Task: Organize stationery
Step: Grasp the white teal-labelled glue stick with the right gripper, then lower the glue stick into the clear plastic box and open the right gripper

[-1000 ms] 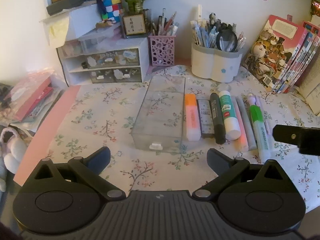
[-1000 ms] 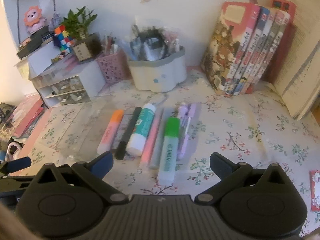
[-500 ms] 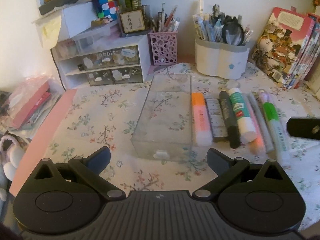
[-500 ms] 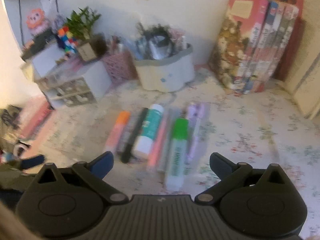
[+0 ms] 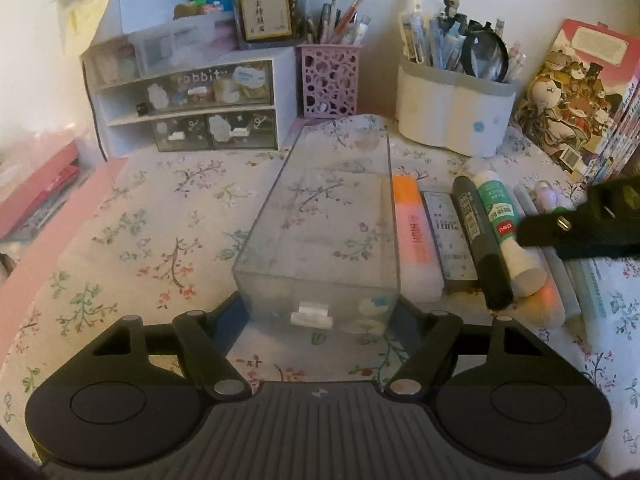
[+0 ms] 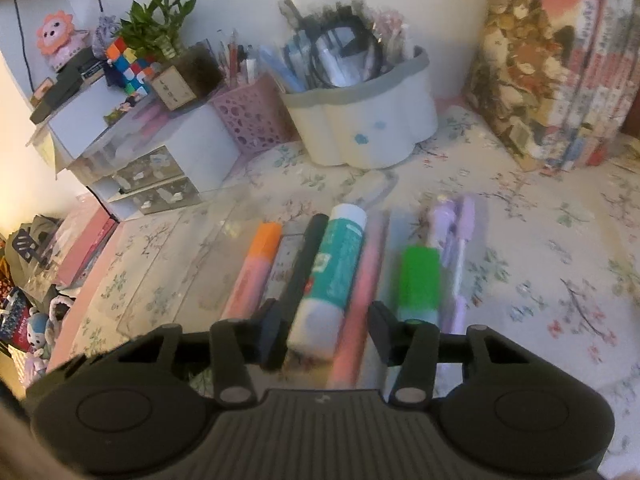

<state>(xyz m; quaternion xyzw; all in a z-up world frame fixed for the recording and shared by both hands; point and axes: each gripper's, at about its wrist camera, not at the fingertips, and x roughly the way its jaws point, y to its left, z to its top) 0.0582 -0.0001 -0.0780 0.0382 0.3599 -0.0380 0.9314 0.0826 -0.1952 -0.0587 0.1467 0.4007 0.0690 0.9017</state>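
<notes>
Left gripper (image 5: pixel 320 312): low over the floral tablecloth (image 5: pixel 140 240), its fingers spread wide on either side of the near end of the clear plastic tray (image 5: pixel 324 232); the tips sit just beside the tray's corners, and whether they press the walls cannot be told.
Right gripper (image 6: pixel 324 332): held low at the near ends of the stationery row, fingers parted around the foot of the glue stick (image 6: pixel 336 276) and the pink pen (image 6: pixel 360 292) next to it; contact with either is unclear in the blurred view.
Clear plastic tray: lies lengthwise on the cloth, open top, a small white tab on its near wall, left of the row.
Stationery row: from the tray rightwards, orange highlighter (image 5: pixel 412 228) just beside the tray wall, a flat patterned eraser-like block (image 5: pixel 450 236), black marker (image 5: pixel 480 240), glue stick, pink pen, then green-capped highlighter (image 6: pixel 420 280) and purple pens (image 6: pixel 456 240).
Edges: white drawer unit (image 5: pixel 192 112), pink mesh pen cup (image 5: pixel 330 80) and white pen holder (image 5: pixel 452 116) line the back; books (image 6: pixel 560 72) stand at the right rear.
Open room: bare cloth left of the tray and right of the purple pens.
</notes>
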